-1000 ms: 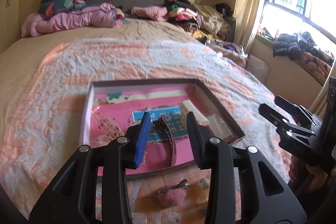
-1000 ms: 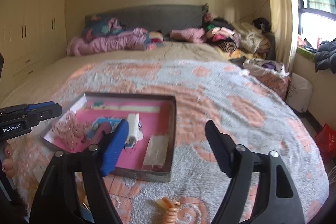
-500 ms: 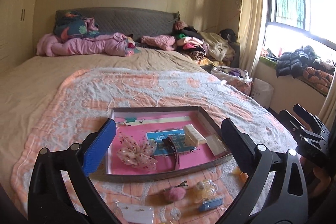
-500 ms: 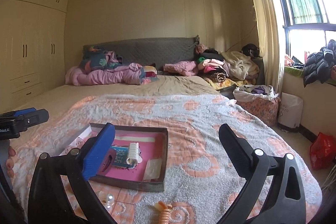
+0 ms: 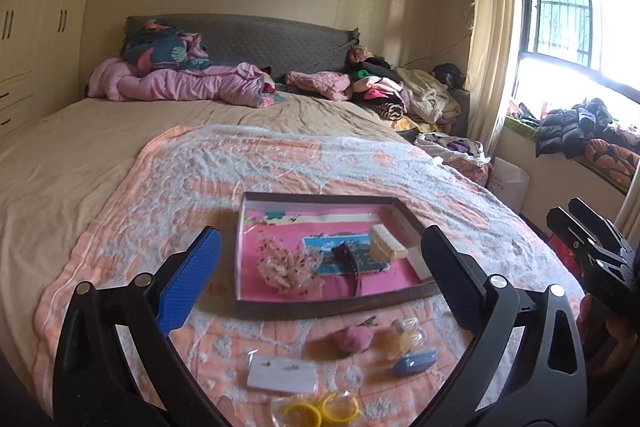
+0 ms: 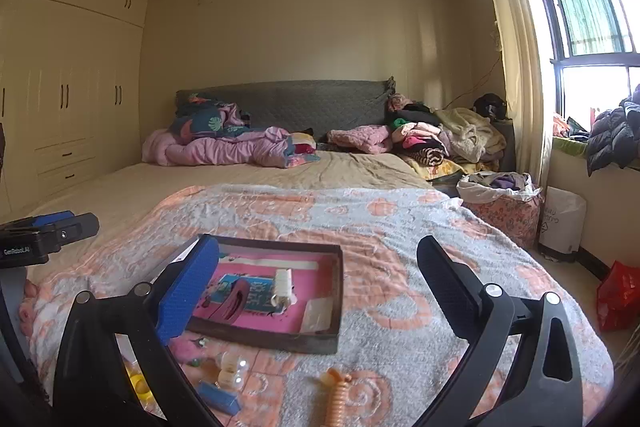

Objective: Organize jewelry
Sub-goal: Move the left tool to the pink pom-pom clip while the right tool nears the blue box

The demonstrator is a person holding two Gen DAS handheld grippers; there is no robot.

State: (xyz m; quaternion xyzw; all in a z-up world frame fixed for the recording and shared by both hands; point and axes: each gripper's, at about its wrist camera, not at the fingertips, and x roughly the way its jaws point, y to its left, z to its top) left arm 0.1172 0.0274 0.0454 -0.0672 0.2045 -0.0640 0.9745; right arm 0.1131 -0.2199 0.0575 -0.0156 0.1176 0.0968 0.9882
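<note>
A shallow dark tray (image 5: pixel 332 301) with a pink lining lies on the bedspread. Inside it are a sequinned bow (image 5: pixel 286 265), a dark hair clip (image 5: pixel 350 263), a cream clip (image 5: pixel 386 247) and a blue card (image 5: pixel 340 247). My left gripper (image 5: pixel 320 239) hangs open above the tray's near side, holding nothing. In front of the tray lie a pink pom-pom clip (image 5: pixel 354 339), an earring card (image 5: pixel 280 373) and yellow rings (image 5: pixel 320 409). My right gripper (image 6: pixel 318 245) is open and empty, to the right of the tray (image 6: pixel 264 341). An orange spiral tie (image 6: pixel 338 395) lies below it.
A small blue piece (image 5: pixel 414 361) and clear beads (image 5: pixel 404 333) lie near the bed's front edge. Folded bedding and clothes (image 6: pixel 420 139) are piled at the headboard. A laundry bag (image 6: pixel 500 195) and a red bag (image 6: pixel 618 295) stand on the floor at the right.
Both grippers have opened wide and drawn back and up from the tray. The left jaws, earlier narrow around the dark hair clip, are now clear of it; the clip lies in the tray.
</note>
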